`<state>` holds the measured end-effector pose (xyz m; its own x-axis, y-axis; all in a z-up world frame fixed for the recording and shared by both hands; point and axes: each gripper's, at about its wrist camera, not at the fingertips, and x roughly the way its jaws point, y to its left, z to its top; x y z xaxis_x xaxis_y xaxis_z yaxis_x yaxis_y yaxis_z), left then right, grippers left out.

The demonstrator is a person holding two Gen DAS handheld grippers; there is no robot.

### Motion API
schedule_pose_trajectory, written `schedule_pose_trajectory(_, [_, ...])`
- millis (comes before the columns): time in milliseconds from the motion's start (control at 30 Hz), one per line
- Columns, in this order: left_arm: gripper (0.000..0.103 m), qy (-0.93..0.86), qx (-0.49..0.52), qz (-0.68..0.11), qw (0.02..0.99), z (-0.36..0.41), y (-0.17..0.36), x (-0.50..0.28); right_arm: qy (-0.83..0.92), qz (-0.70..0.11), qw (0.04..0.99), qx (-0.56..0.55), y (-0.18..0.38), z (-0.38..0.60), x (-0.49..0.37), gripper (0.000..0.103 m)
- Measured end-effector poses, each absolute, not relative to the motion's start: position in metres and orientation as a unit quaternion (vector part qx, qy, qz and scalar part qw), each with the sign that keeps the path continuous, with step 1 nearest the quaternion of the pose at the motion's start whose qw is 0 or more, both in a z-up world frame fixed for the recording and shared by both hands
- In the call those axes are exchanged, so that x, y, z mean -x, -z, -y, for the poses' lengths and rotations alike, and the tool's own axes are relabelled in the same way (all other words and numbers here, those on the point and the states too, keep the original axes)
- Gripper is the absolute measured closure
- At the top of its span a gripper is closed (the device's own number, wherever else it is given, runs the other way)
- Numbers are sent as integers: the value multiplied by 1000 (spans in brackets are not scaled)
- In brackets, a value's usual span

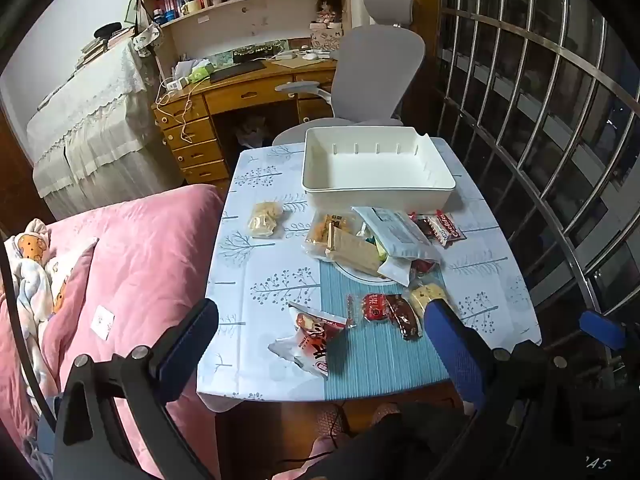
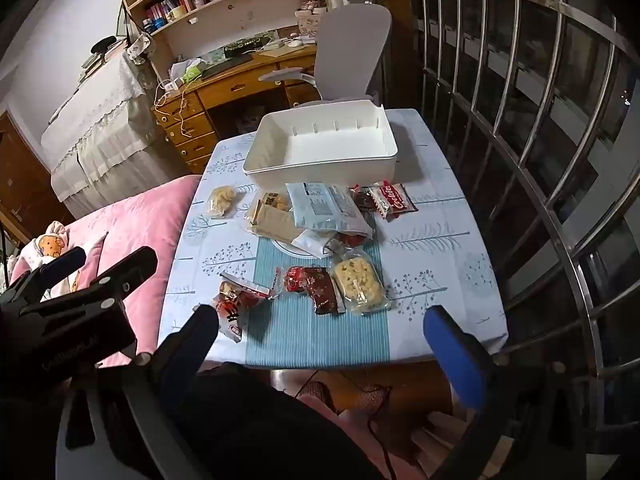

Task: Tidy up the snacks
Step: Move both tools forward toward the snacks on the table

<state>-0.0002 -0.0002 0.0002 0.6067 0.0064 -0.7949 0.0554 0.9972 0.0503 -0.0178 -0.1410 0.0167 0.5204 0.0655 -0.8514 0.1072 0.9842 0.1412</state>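
Observation:
A small table (image 1: 260, 264) (image 2: 440, 264) holds several snack packets and an empty white bin (image 1: 376, 168) (image 2: 324, 148) at its far end. A pile of packets (image 1: 372, 240) (image 2: 316, 216) lies on a plate in the middle. A red-and-white bag (image 1: 312, 336) (image 2: 236, 304), a dark red packet (image 1: 392, 312) (image 2: 316, 284) and a yellow biscuit pack (image 2: 360, 280) lie near the front edge. A pale cookie pack (image 1: 264, 220) (image 2: 222, 200) lies at the left. My left gripper (image 1: 320, 340) and right gripper (image 2: 320, 340) are both open and empty, held above the table's near edge.
A pink bed (image 1: 132, 272) lies left of the table. A grey office chair (image 1: 372, 80) and a wooden desk (image 1: 248, 96) stand behind it. Metal window bars (image 1: 540, 140) run along the right. A blue striped runner (image 2: 320, 320) covers the table's front middle.

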Motion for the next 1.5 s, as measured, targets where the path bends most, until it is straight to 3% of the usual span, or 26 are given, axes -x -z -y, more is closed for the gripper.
schedule_pose_trajectory(1500, [1,6,-28,-464,885,7,2,10,2,-496,864,-86,-14,150,20,0])
